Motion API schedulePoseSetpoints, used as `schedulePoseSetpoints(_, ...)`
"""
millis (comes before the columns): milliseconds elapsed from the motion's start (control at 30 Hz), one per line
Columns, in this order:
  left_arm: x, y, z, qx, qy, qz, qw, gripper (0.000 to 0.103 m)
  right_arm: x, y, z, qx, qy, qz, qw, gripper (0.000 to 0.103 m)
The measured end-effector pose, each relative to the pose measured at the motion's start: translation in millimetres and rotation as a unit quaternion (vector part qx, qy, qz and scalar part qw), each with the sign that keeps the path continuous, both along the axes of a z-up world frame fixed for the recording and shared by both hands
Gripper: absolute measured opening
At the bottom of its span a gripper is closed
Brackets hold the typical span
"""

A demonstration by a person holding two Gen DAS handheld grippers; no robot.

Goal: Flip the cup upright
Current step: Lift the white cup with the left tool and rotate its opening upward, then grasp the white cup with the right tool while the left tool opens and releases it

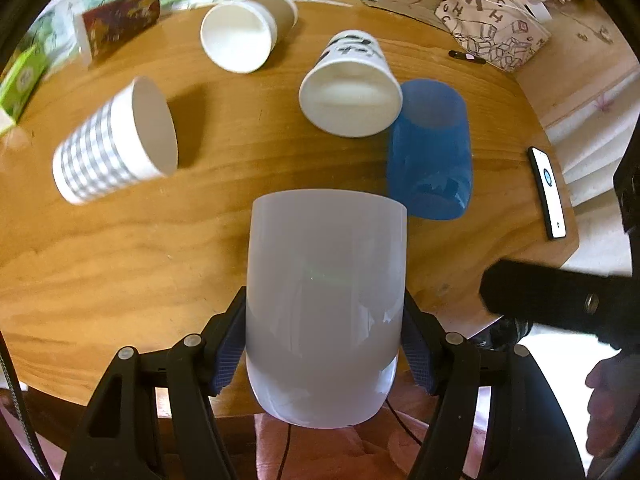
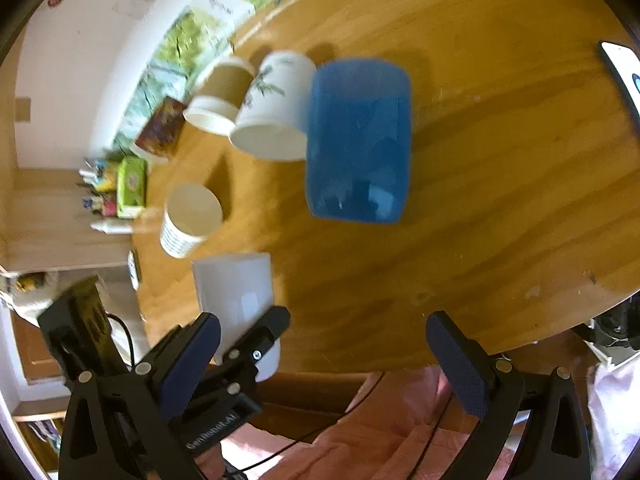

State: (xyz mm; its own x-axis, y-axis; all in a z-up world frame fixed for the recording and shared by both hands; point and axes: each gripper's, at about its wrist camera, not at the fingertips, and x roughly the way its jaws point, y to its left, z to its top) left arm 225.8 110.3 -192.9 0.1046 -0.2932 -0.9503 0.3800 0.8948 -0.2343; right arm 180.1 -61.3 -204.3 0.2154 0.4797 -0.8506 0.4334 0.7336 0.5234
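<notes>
My left gripper is shut on a white frosted cup, its blue pads pressing both sides, held near the table's front edge with its rim pointing away from me. The same cup shows in the right wrist view, held by the left gripper at lower left. My right gripper is open and empty over the table's front edge. A blue translucent cup stands behind the white one; in the right wrist view the blue cup is ahead of the open jaws.
On the round wooden table stand a checked paper cup, a printed white paper cup, and a brown-sleeved paper cup. A phone lies at the right edge. A patterned bag and boxes stand at the back.
</notes>
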Motion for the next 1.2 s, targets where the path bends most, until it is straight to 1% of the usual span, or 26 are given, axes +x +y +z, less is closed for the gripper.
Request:
schedulePoseSetpoints(100,5,5,-3,-0.009,0.005,0.007,0.9999,0.072,-1,3,-4,-0.001,0.004,0.010,1.000,0.103)
schedulePoseSetpoints(233,9,12,-5,-0.008,0.004,0.010,0.9999,0.072,1,6,-5,-0.004,0.004,0.018,1.000,0.103)
schedulePoseSetpoints(367,12,15,-6,-0.023,0.015,0.017,0.9995,0.073,2,9,-5,-0.002,0.002,0.022,1.000,0.103)
schedulePoseSetpoints(433,11,15,-2,-0.038,0.015,0.021,0.9990,0.082,1,9,-5,0.000,0.000,0.024,1.000,0.103)
schedulePoseSetpoints(467,9,15,1,-0.042,0.012,0.020,0.9988,0.083,0,9,-5,0.001,-0.001,0.026,1.000,0.103)
schedulePoseSetpoints(633,2,14,10,-0.048,0.002,0.012,0.9988,0.084,-3,10,-4,0.003,-0.007,0.025,1.000,0.103)
schedulePoseSetpoints(1000,-15,33,23,-0.035,-0.020,0.007,0.9992,0.084,-1,21,-9,-0.008,-0.007,0.035,0.999,0.103)
schedulePoseSetpoints(1200,-16,52,30,-0.030,-0.027,0.023,0.9989,0.084,10,36,-12,-0.009,-0.010,0.052,0.999,0.103)
